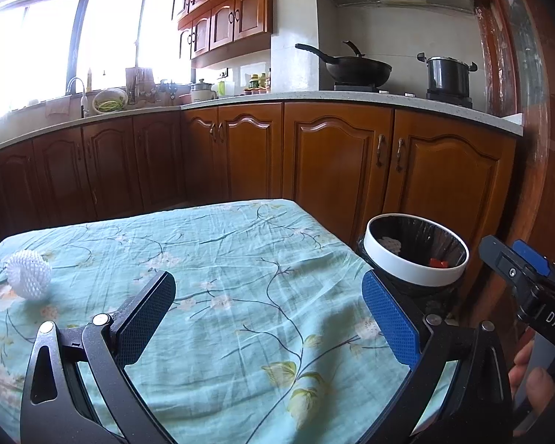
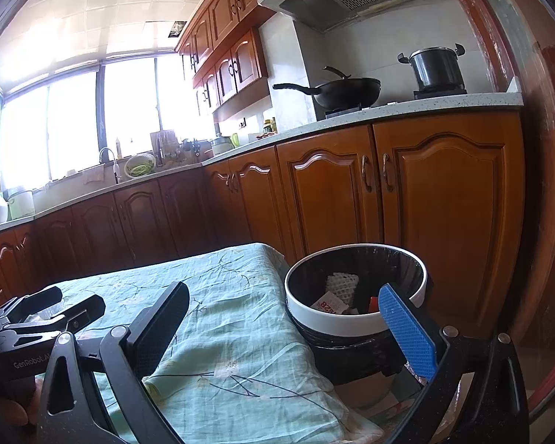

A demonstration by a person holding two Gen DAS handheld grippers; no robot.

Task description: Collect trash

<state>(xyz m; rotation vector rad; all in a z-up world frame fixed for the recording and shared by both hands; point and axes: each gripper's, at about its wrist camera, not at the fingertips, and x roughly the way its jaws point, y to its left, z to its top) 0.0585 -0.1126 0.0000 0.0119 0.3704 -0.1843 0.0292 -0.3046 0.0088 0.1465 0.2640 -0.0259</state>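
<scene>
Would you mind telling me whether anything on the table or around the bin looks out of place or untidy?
One piece remains: a white foam net lies on the tablecloth at its far left. The tablecloth is wrinkled but shows no spills. The trash bin stands upright beside the table, with scraps inside. Both grippers are open and empty.

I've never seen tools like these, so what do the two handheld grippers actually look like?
Each is a black frame with triangular cut-outs and silver rivets, ending in two flat, textured pads: one black, one blue. On the left gripper the blue pad sits on the right, as on the right gripper. White lettering reads "DAS" on one body and "GenRobot.AI" on the other.
</scene>
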